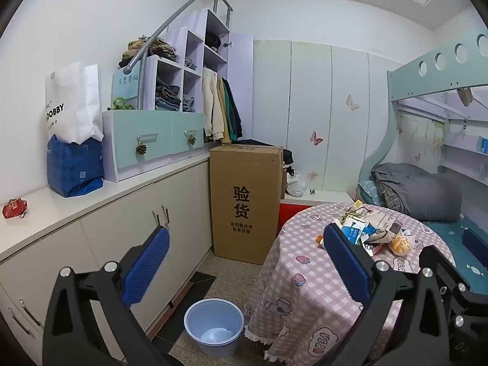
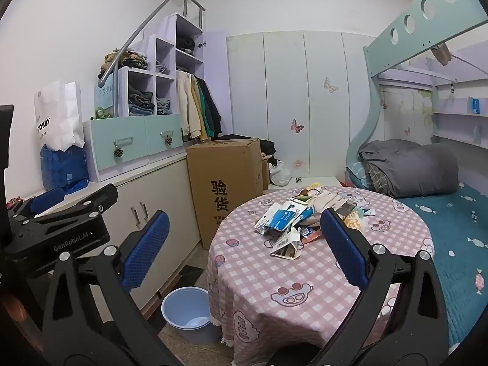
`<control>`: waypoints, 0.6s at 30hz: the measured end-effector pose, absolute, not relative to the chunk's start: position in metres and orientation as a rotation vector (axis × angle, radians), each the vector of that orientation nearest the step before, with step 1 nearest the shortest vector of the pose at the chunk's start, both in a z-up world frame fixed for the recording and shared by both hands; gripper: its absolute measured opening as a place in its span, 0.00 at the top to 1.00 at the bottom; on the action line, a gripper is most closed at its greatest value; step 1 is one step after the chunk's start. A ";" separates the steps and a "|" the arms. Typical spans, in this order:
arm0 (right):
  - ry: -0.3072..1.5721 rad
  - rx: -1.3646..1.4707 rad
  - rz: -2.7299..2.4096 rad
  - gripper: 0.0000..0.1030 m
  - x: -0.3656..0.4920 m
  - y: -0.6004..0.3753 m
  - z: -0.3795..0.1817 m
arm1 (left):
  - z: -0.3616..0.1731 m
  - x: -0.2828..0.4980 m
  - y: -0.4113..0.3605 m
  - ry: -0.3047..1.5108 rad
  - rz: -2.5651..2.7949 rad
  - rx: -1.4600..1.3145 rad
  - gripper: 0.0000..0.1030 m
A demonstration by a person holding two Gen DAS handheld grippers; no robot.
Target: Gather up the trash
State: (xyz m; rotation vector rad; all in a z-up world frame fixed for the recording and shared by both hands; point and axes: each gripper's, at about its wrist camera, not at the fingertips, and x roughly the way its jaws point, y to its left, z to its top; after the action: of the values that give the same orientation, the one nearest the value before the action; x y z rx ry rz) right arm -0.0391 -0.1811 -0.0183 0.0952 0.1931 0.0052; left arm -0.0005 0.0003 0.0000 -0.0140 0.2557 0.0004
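A pile of trash point(image 2: 292, 222), made of paper wrappers, blue and white cartons and an orange packet, lies on the round table with the pink checked cloth point(image 2: 289, 280); the left wrist view shows the same pile point(image 1: 372, 228). A blue plastic bin point(image 1: 215, 326) stands on the floor left of the table, also in the right wrist view point(image 2: 186, 314). My left gripper point(image 1: 247, 259) is open above the floor, between the cabinets and the table, with nothing between its blue pads. My right gripper point(image 2: 245, 250) is open short of the pile, touching nothing. A crumpled red wrapper point(image 1: 14, 208) lies on the counter.
A tall cardboard box point(image 1: 245, 201) stands behind the bin. Low cabinets with a white counter point(image 1: 128, 189) run along the left. A bunk bed with a grey quilt point(image 2: 408, 167) is close on the right. A dark mat point(image 1: 198, 286) lies on the floor.
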 end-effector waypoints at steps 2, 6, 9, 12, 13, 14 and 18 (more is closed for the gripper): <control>0.198 0.093 0.003 0.06 -0.038 -0.182 -0.018 | 0.000 -0.001 0.000 0.253 0.000 -0.013 0.04; 0.197 0.093 0.001 0.06 -0.034 -0.184 -0.016 | -0.005 -0.004 -0.004 0.250 0.002 -0.009 0.04; 0.189 0.099 0.000 0.06 -0.040 -0.180 -0.018 | -0.005 -0.002 -0.004 0.257 0.002 0.000 0.04; 0.194 0.106 -0.001 0.06 -0.039 -0.183 -0.015 | -0.011 0.000 -0.009 0.257 -0.003 -0.005 0.04; 0.191 0.114 0.001 0.06 -0.040 -0.186 -0.017 | -0.011 0.001 -0.010 0.258 -0.004 -0.005 0.04; 0.191 0.121 -0.002 0.06 -0.040 -0.189 -0.019 | -0.011 0.002 -0.010 0.261 -0.004 -0.004 0.04; 0.192 0.130 -0.003 0.06 -0.038 -0.189 -0.021 | -0.011 0.011 -0.007 0.275 -0.005 -0.007 0.04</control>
State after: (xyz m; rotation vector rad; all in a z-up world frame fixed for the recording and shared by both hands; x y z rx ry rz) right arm -0.0377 -0.1890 -0.0208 0.1296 0.1917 -0.0030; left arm 0.0108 -0.0070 -0.0115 -0.0071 0.2749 -0.0052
